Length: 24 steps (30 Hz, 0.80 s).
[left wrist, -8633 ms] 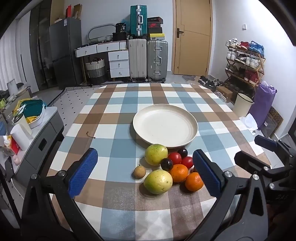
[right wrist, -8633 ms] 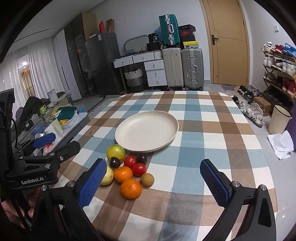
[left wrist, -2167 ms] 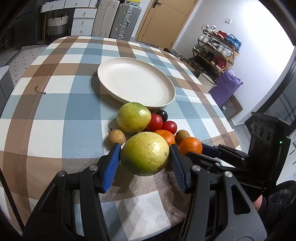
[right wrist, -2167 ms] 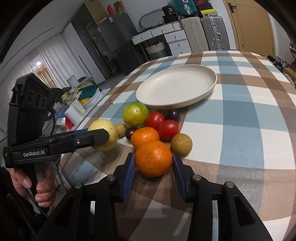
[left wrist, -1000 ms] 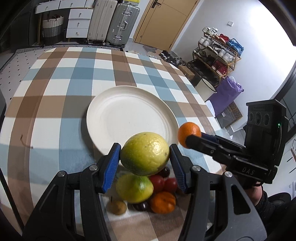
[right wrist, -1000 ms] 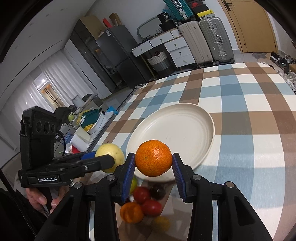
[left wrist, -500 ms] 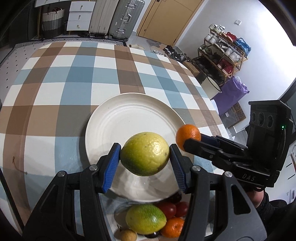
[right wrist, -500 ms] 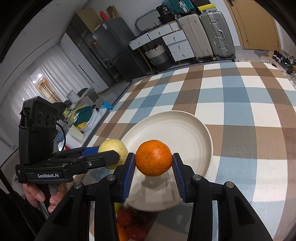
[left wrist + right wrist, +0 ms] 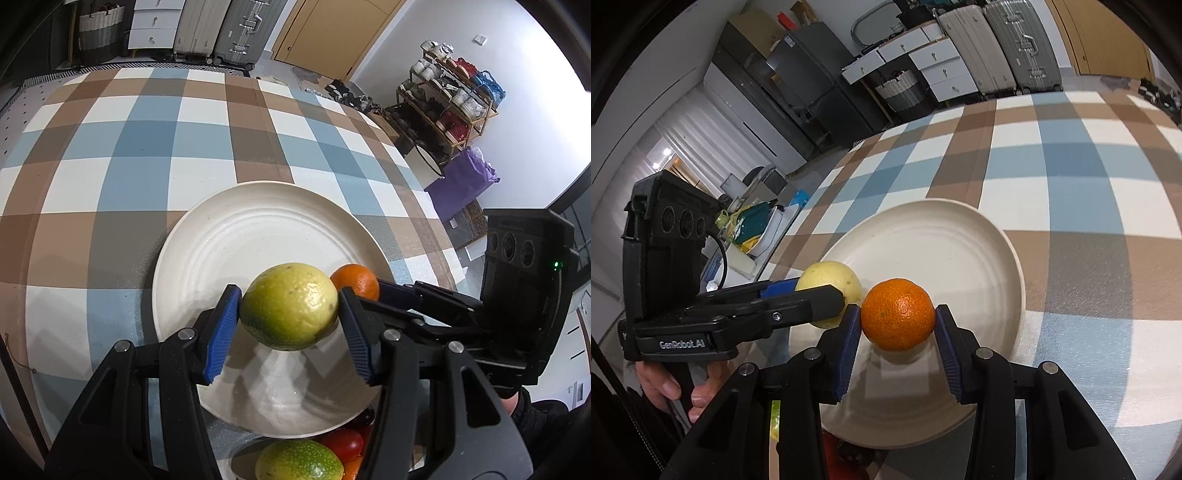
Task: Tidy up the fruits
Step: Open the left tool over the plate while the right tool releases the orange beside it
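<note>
Left wrist view showed our left gripper (image 9: 290,325) clamped on a large round yellow-green citrus fruit (image 9: 289,305), its blue ribbed pads (image 9: 221,334) pressed against both sides of the fruit in the lower middle of the frame. We held that fruit above the near half of the round cream-white ceramic plate (image 9: 236,240), and its shadow lay on the plate just beneath it. To the right of the citrus we saw part of the bright round orange (image 9: 356,281) poking out behind the pad, with the black body of our right gripper reaching in from the right edge. At the bottom edge, below the plate rim, we saw a second green-yellow citrus (image 9: 299,461) and a red round fruit (image 9: 341,443) resting on the blue, brown and white checked tablecloth (image 9: 110,147).

From the right wrist view, our right gripper (image 9: 897,339) was closed on the orange (image 9: 897,314), pads tight on its left and right sides, over the plate (image 9: 960,251) in the lower centre of the frame. The yellow-green citrus (image 9: 831,284) sat just left of the orange, nearly touching it, gripped by the left gripper (image 9: 827,295). Our left hand (image 9: 670,391) held that tool's handle at the lower left.
</note>
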Each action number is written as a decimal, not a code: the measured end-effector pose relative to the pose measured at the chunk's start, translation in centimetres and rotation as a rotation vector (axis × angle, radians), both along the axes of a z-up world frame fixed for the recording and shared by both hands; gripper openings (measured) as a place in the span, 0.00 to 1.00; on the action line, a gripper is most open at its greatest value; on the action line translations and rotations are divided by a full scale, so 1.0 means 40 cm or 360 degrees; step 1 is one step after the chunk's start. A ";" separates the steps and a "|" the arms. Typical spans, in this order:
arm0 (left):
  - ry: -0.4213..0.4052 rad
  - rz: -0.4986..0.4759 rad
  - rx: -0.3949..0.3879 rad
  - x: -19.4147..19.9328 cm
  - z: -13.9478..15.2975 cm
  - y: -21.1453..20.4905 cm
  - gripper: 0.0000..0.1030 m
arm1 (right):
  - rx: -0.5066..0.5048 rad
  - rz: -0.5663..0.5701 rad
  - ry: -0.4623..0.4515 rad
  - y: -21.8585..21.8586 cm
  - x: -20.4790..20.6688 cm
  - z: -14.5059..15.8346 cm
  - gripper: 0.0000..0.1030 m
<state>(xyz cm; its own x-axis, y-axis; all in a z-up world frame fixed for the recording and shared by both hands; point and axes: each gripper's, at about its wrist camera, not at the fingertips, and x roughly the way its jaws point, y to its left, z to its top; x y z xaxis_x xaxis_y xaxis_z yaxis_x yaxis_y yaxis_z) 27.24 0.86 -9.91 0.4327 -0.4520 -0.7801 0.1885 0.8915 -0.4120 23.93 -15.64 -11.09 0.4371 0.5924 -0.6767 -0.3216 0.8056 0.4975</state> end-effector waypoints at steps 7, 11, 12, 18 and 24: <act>-0.0050 0.0015 -0.0004 -0.023 0.031 0.006 0.50 | -0.0009 -0.0058 -0.0071 -0.018 -0.020 0.031 0.56; -0.0087 0.0024 0.0026 -0.050 0.059 0.006 0.50 | 0.0003 -0.0083 -0.0116 -0.030 -0.040 0.057 0.56; -0.0094 0.0027 0.0023 -0.059 0.065 0.007 0.50 | 0.0006 -0.0092 -0.0128 -0.034 -0.048 0.063 0.56; -0.0132 0.0046 0.0039 -0.115 0.099 0.013 0.50 | 0.0002 -0.0116 -0.0190 -0.046 -0.083 0.098 0.57; -0.0176 0.0063 0.0059 -0.175 0.128 0.023 0.50 | -0.0007 -0.0124 -0.0276 -0.047 -0.128 0.138 0.57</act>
